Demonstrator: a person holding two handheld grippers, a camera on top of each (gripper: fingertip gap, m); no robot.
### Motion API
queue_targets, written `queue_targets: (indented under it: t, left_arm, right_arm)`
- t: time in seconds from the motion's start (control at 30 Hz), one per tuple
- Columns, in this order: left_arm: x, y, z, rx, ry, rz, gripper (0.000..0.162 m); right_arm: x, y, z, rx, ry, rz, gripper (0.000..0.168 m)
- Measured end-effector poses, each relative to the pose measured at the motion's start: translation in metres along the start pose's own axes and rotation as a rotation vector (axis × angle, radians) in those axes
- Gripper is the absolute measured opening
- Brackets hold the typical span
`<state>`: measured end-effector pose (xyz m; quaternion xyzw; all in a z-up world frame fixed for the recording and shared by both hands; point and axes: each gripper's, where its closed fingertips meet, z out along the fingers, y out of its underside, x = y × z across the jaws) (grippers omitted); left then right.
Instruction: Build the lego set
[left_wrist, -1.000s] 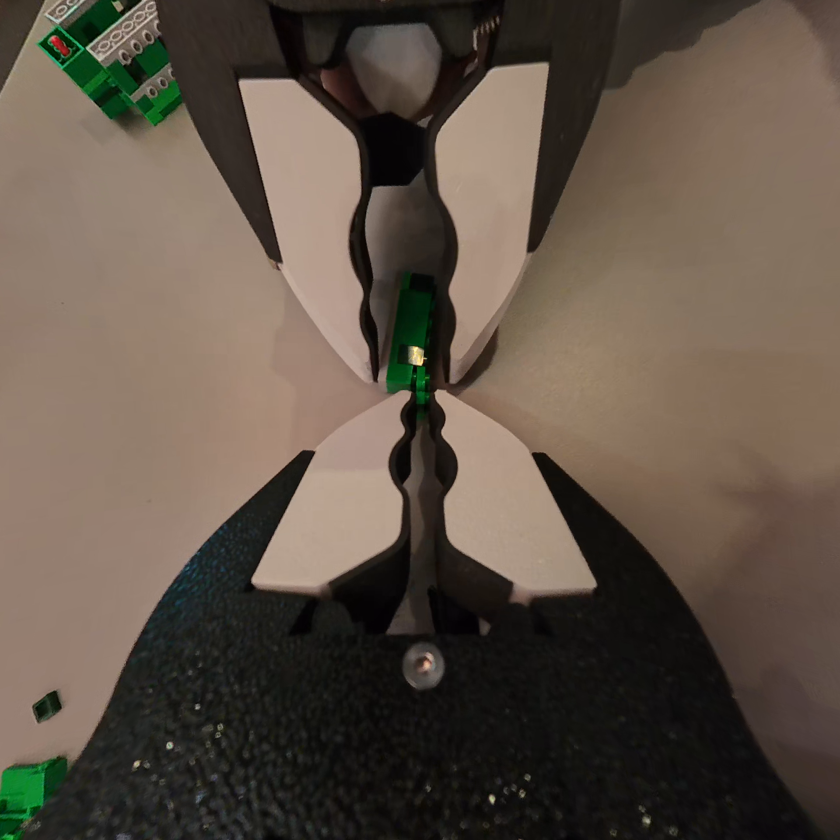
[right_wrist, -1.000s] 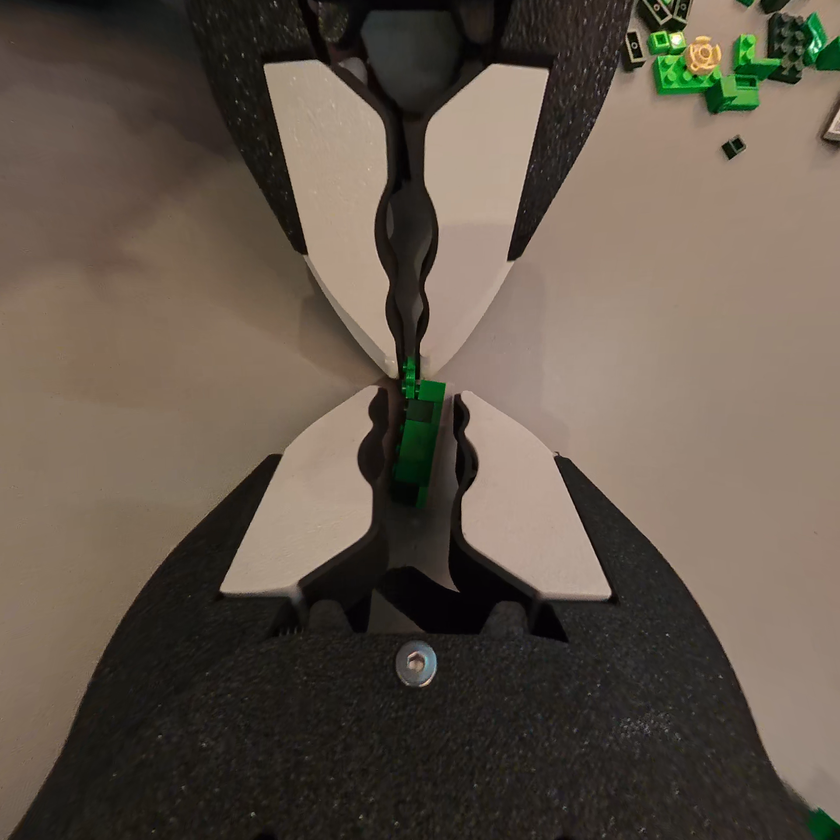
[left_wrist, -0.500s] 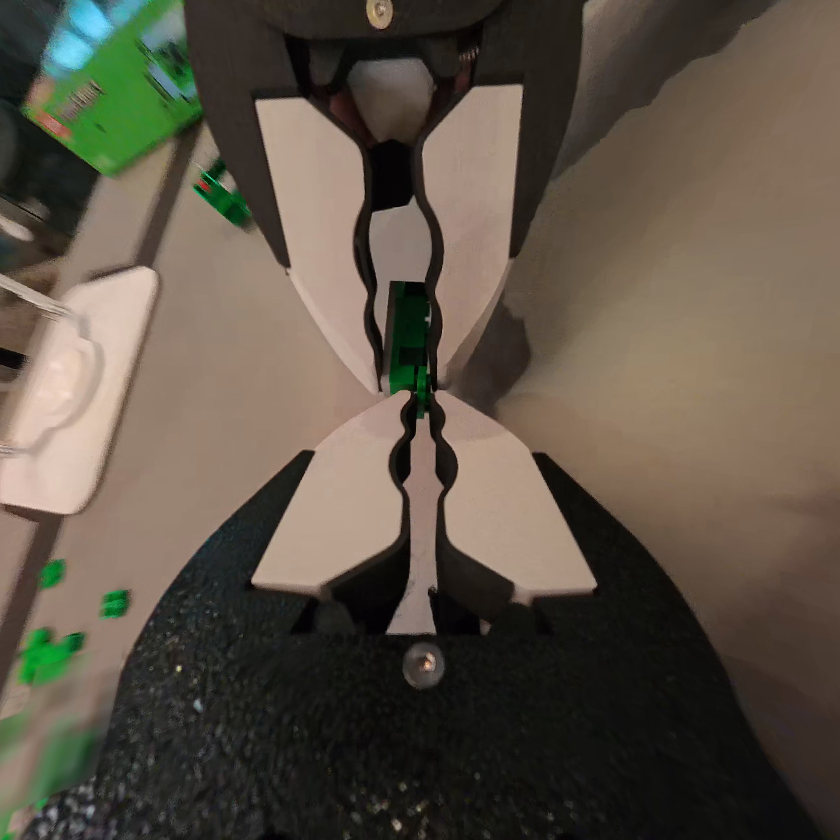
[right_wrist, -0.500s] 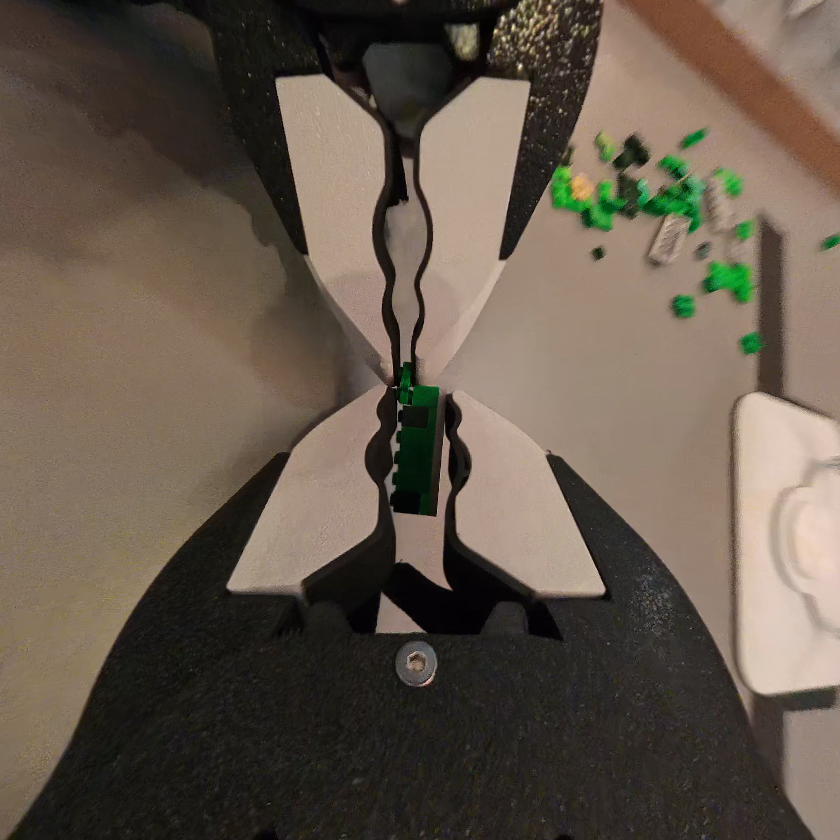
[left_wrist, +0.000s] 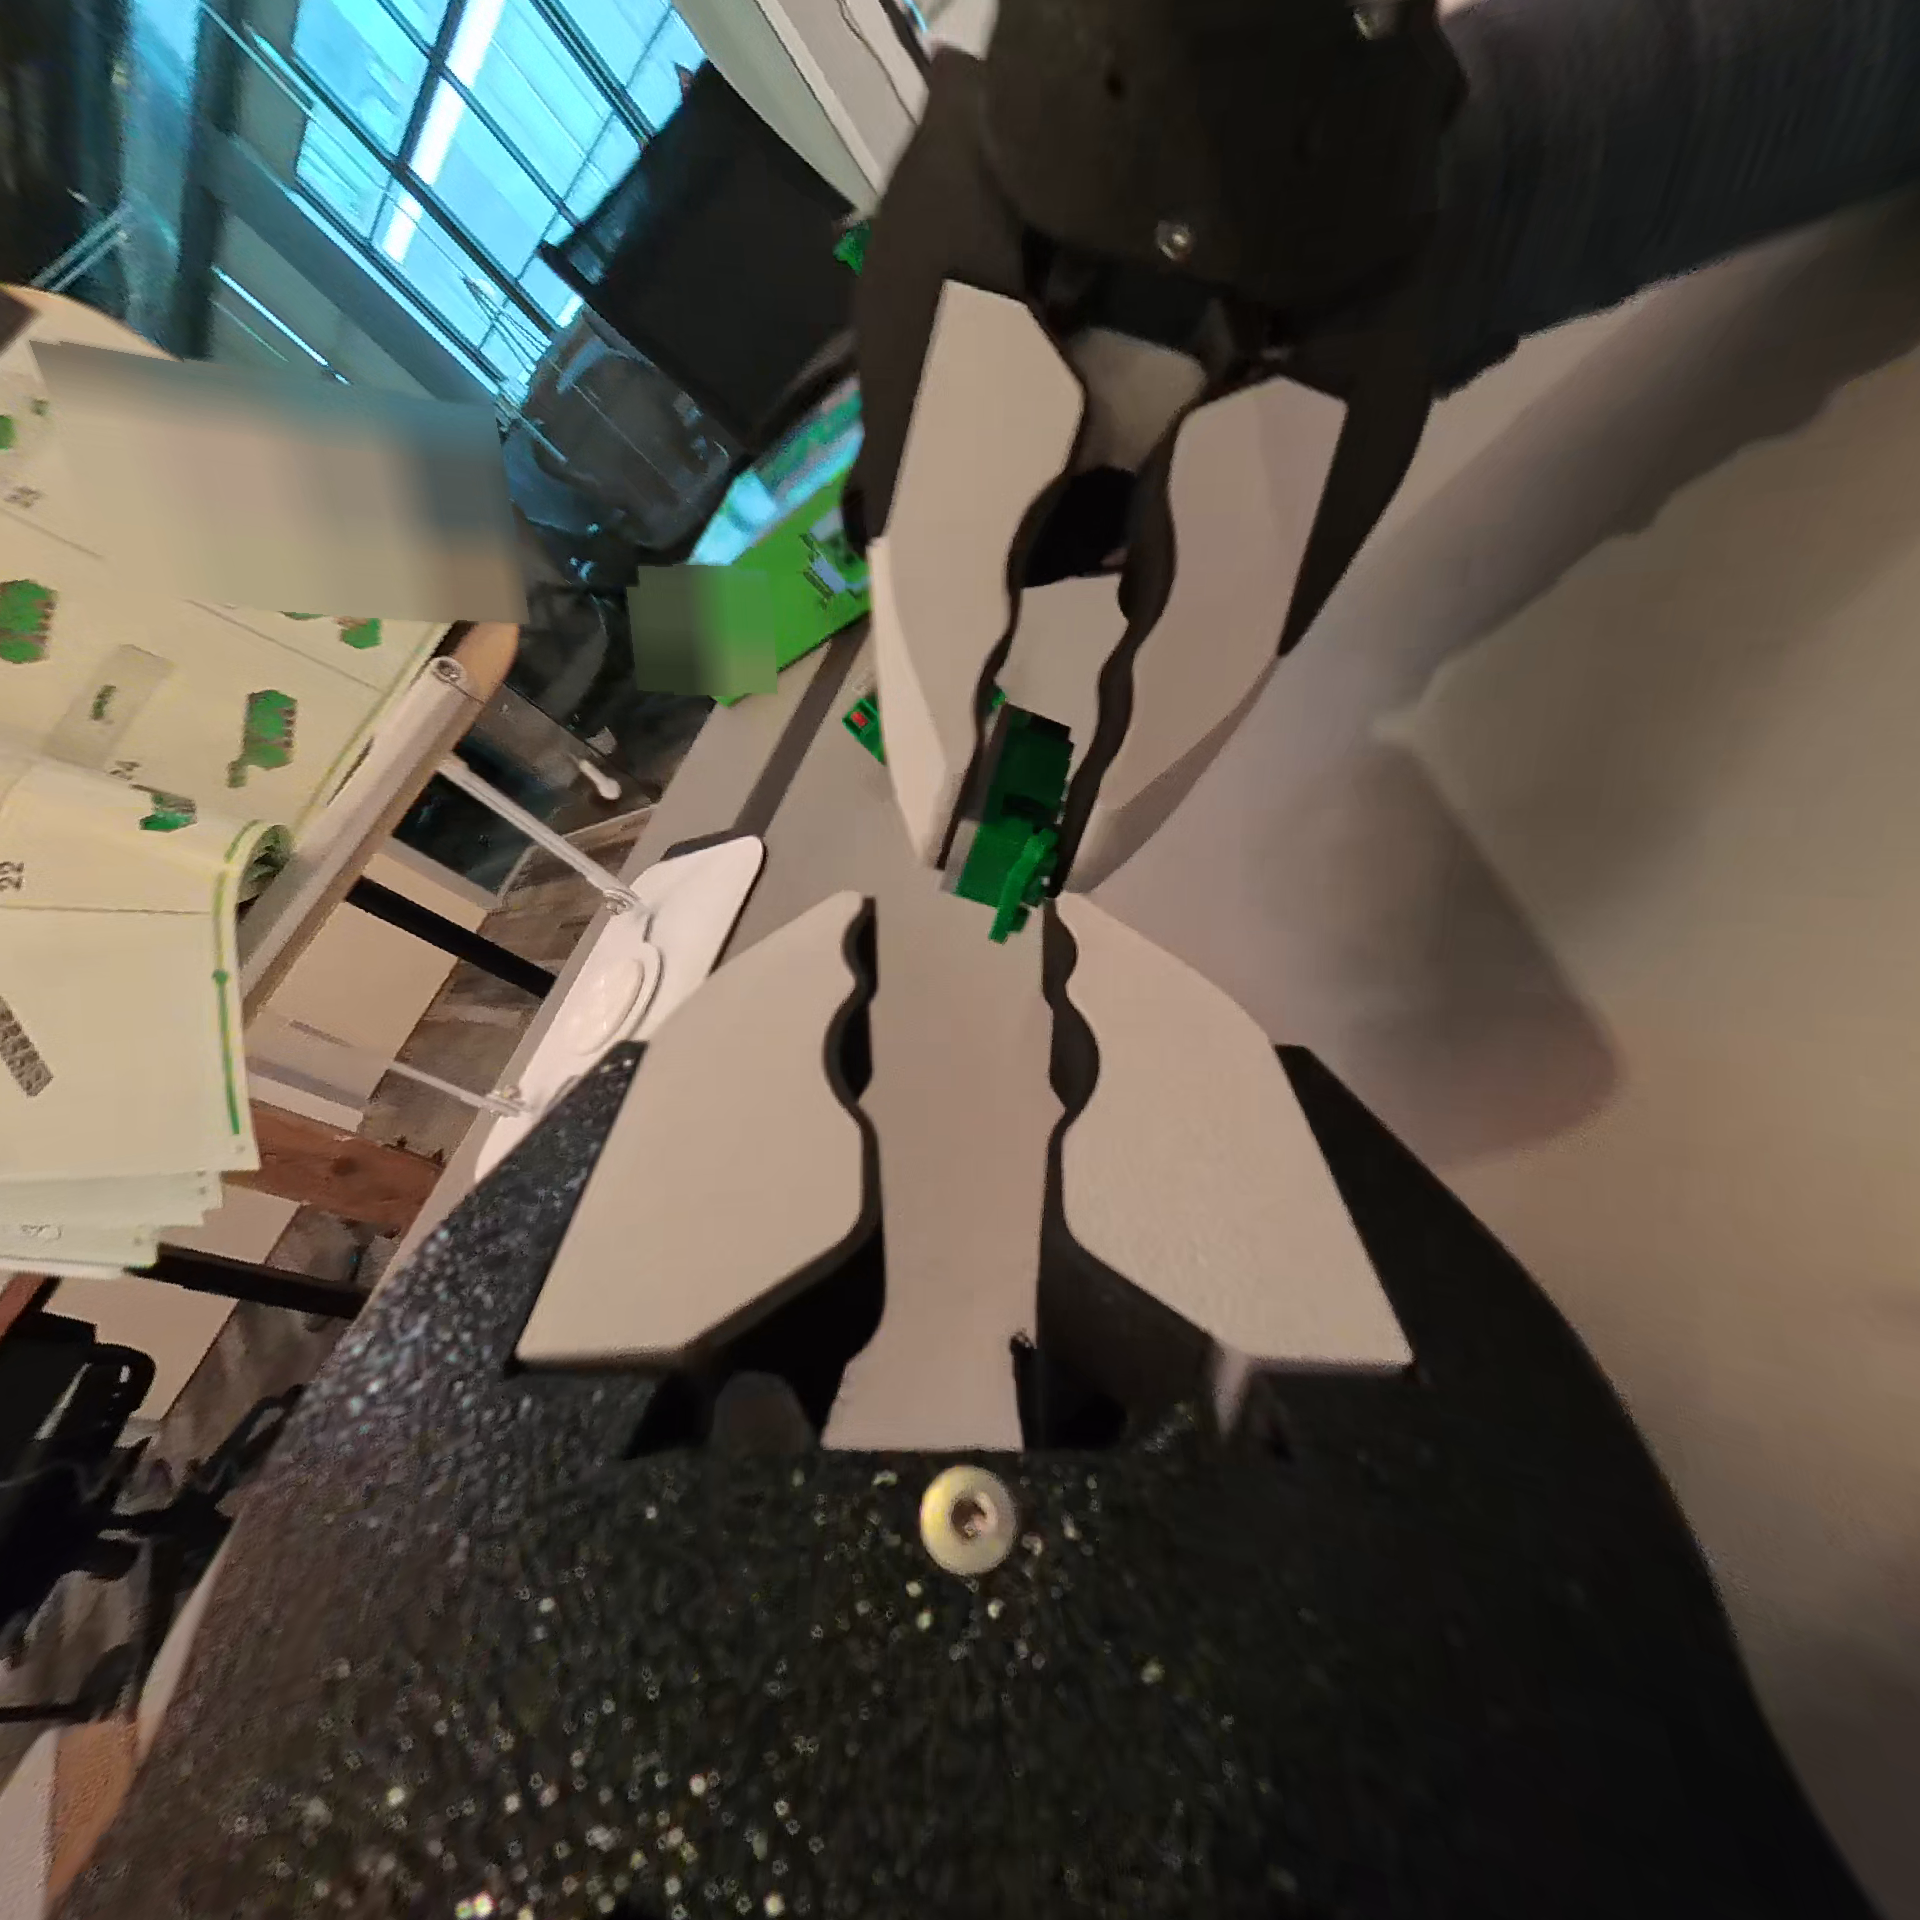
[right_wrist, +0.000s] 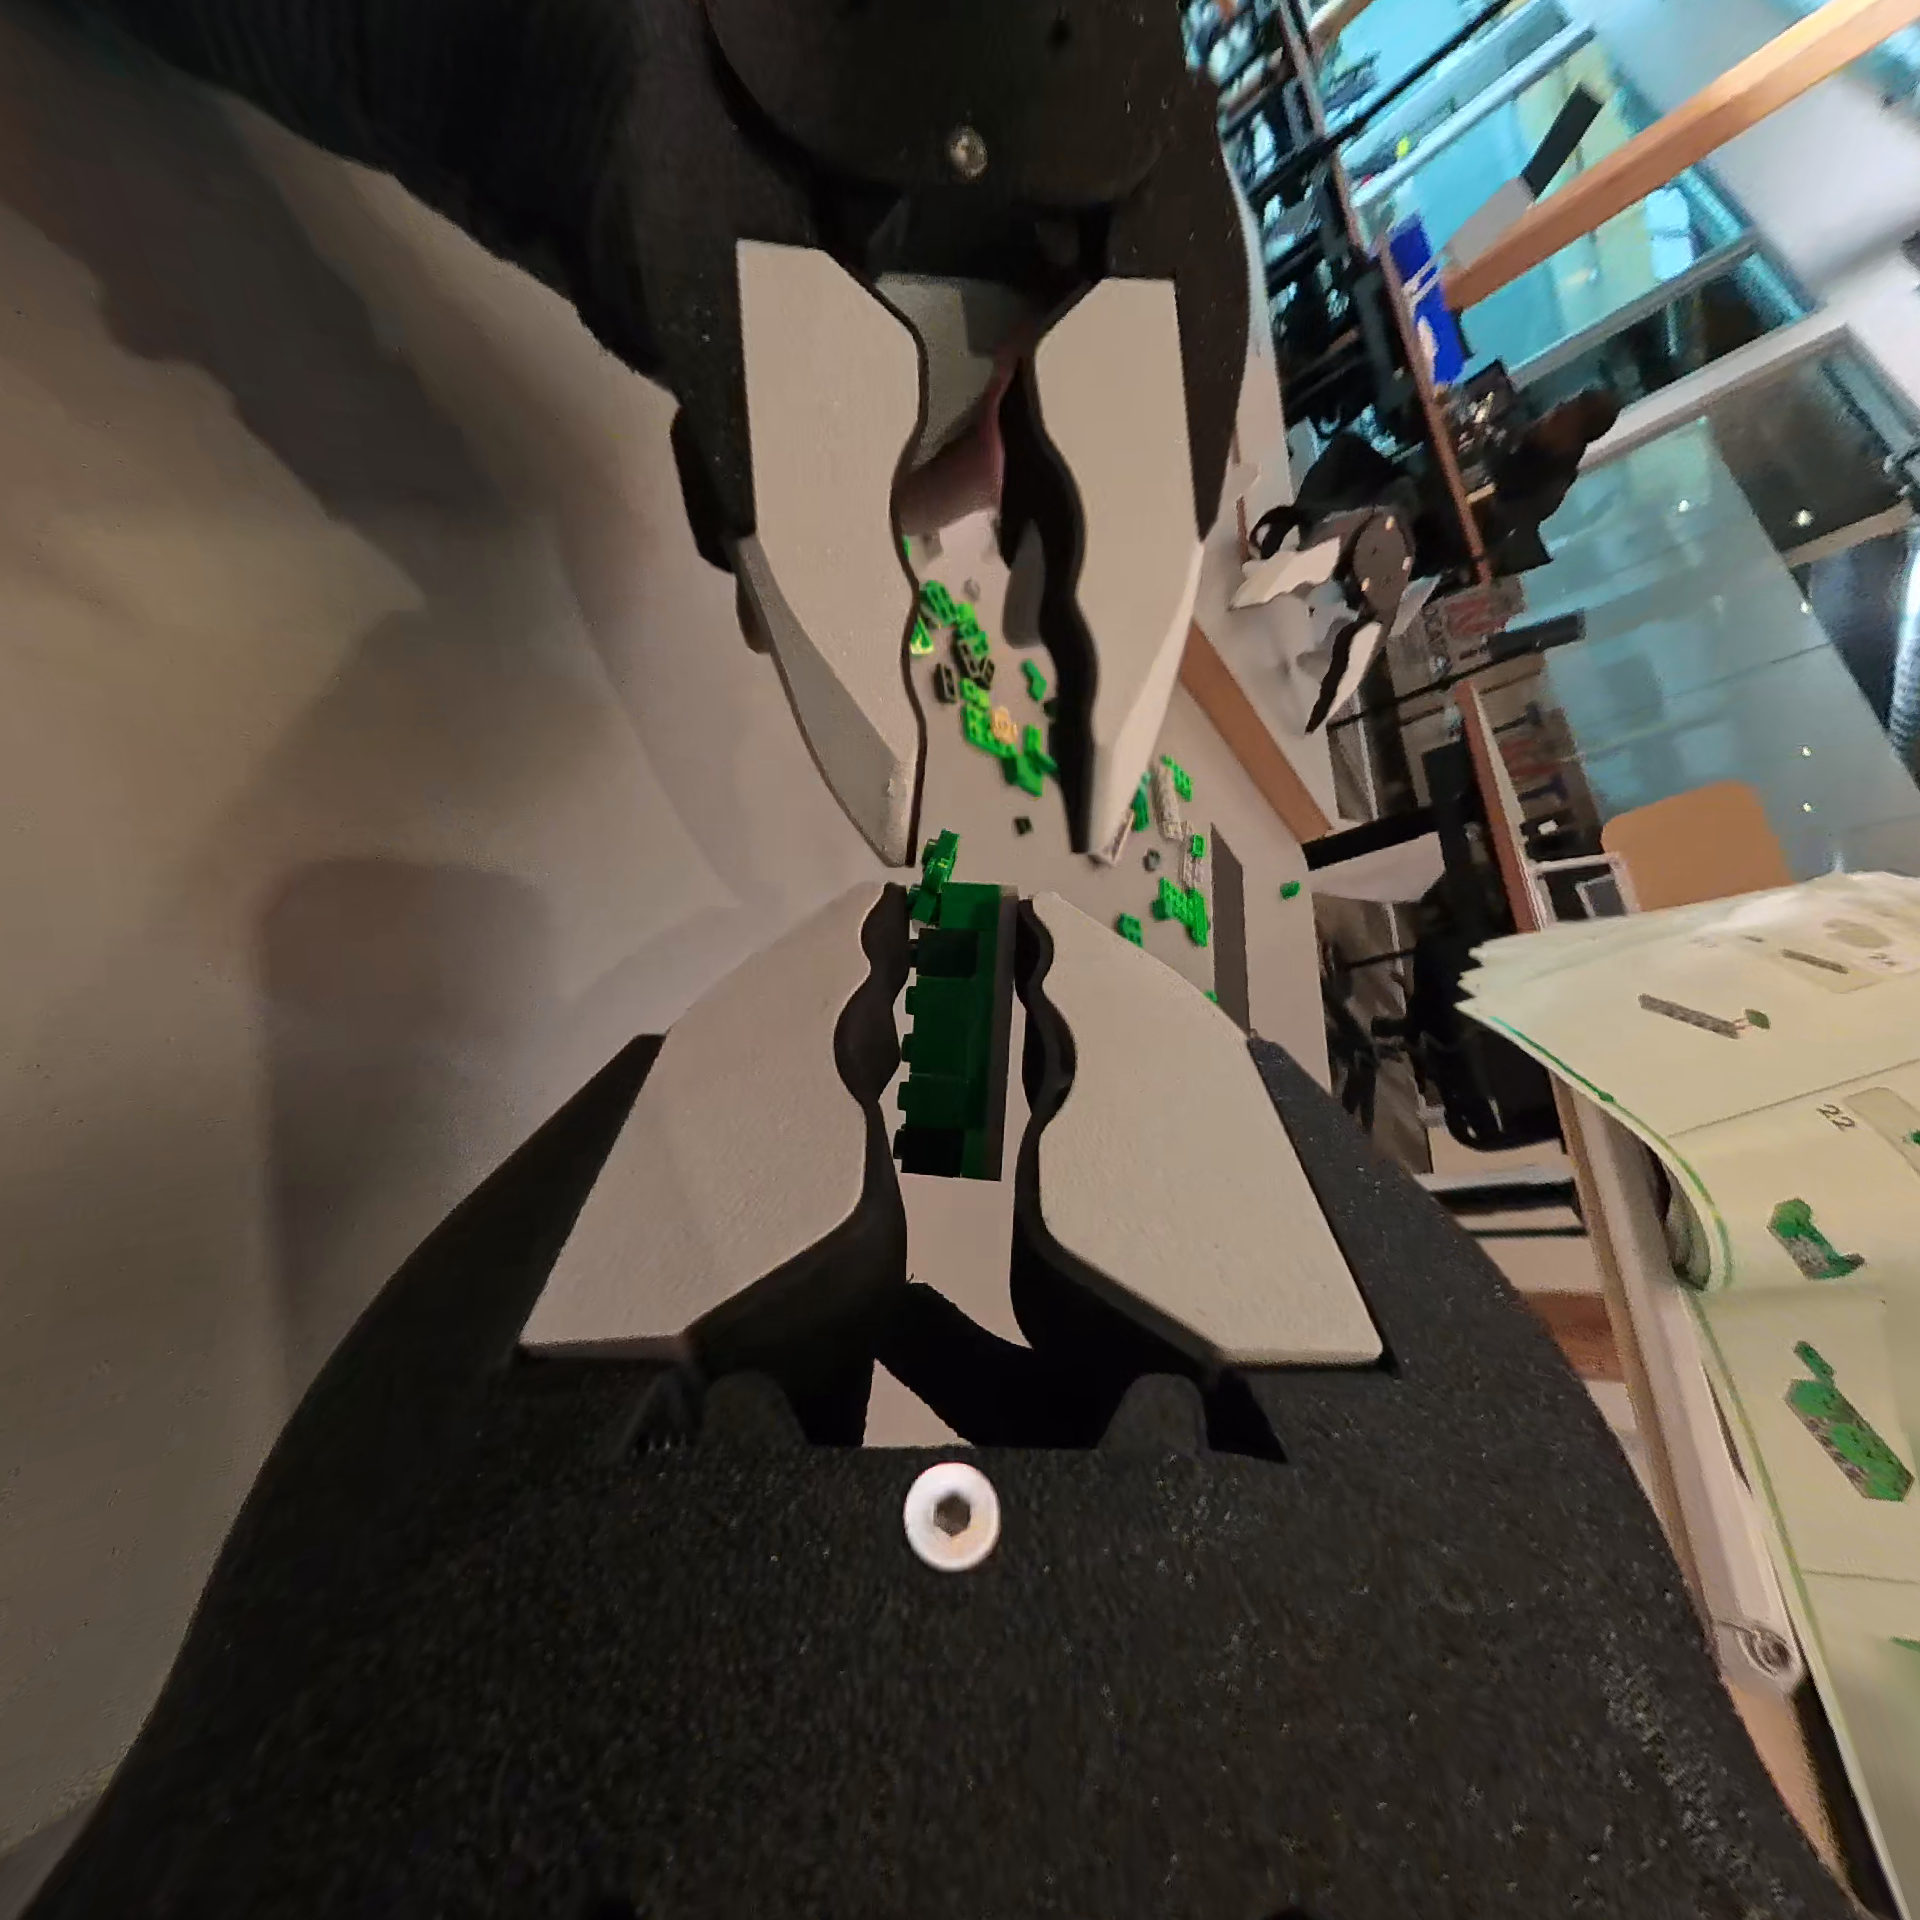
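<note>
My right gripper (right_wrist: 956, 899) is shut on a green lego assembly (right_wrist: 956, 1039), a studded plate held edge-on between its pads. A small green piece (right_wrist: 935, 862) sticks out from the assembly's front end. My left gripper (left_wrist: 961, 914) faces it tip to tip and is open and empty, its tips just off the small piece (left_wrist: 1013, 894). In the left wrist view the right gripper (left_wrist: 1003, 878) comes down from the top with the assembly (left_wrist: 1023, 790) in it. In the right wrist view the left gripper (right_wrist: 992, 847) comes from above, jaws apart.
Both grippers are raised above the grey table (left_wrist: 1558, 727). Several loose green lego pieces (right_wrist: 997, 717) lie on it farther off. An open instruction booklet (left_wrist: 104, 831) stands beside the table, also in the right wrist view (right_wrist: 1766, 1195). A green box (left_wrist: 800, 561) and a white stand (left_wrist: 665, 956) are at the table's edge.
My left gripper has opened and let go of the small green piece, which stays on the assembly. Both grippers have tilted up from the table, so the room now shows.
</note>
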<state>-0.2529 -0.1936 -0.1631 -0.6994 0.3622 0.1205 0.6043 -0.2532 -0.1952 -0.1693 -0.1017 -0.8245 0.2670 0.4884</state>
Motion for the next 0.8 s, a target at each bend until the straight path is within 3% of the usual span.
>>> queue_targets:
  t: [0.03,0.33,0.43,0.67,0.8]
  left_arm:
    - [-0.001,-0.003,-0.002,0.02,0.001,-0.018,0.034]
    - [0.008,-0.027,-0.008,0.116,0.07,-0.025,0.03]
    - [0.006,-0.03,-0.009,0.129,0.039,0.008,0.032]
    - [0.018,-0.025,-0.003,0.043,0.055,0.133,0.006]
    - [0.018,-0.021,0.0,0.023,0.032,0.161,0.006]
  right_arm:
    - [0.0,-0.003,-0.002,0.027,0.001,0.004,0.019]
    - [0.001,-0.022,-0.017,0.172,0.016,0.036,0.019]
    - [0.002,-0.019,-0.017,0.143,0.016,0.059,0.019]
    - [-0.004,-0.011,-0.015,0.057,-0.043,0.059,0.019]
    - [-0.004,-0.007,-0.014,0.036,-0.051,0.077,0.019]
